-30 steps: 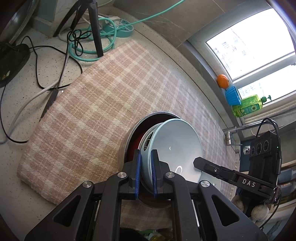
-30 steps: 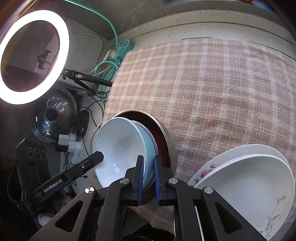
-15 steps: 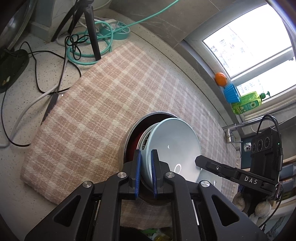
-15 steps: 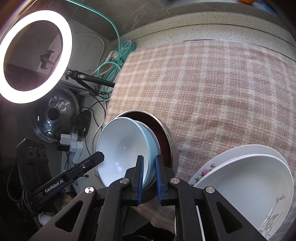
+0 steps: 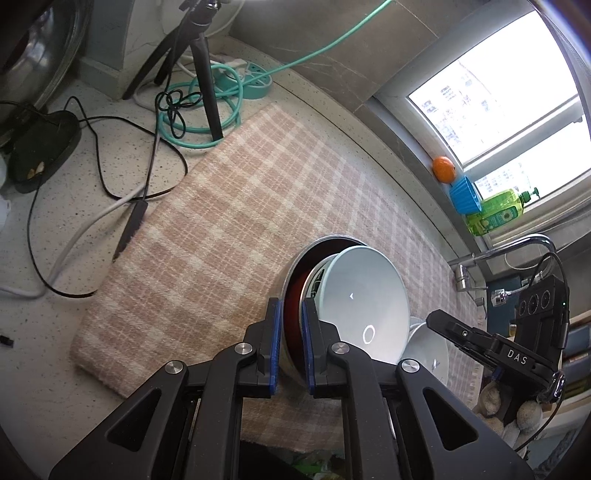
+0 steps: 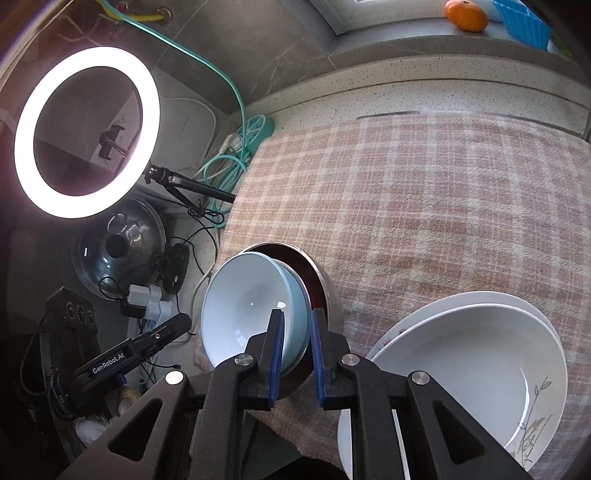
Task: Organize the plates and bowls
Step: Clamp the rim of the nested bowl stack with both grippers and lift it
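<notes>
At lower centre of the right wrist view, the right gripper (image 6: 297, 343) straddles the near rim of the light-blue bowl (image 6: 243, 314). Its left pad lies inside the bowl and its right pad outside. A thin dark sliver shows between the rim and the outer pad; whether the pads bear on the rim cannot be determined.

The light-blue bowl sits nested in a white bowl (image 5: 314, 280) with dark markings, of which only an edge shows. Both rest inside a steel bowl (image 6: 328, 291) with a dark red interior. The stack stands on the checked cloth (image 6: 406, 203), near its lower left edge in this view.

At lower centre of the left wrist view, the left gripper (image 5: 291, 343) has its pads apart. The steel bowl's rim and red interior are visible in the gap. The light-blue bowl's rim lies just right of the right-hand pad, not between the two.

At lower right of the right wrist view, a deep white dish (image 6: 461, 362) lies on a flowered plate (image 6: 480, 299), just beside the steel bowl.

Off the cloth, a lit ring light (image 6: 86, 131) stands at upper left, with a pot lid (image 6: 118, 243) below it. An orange (image 6: 466, 14) sits on the sill at the top right.
</notes>
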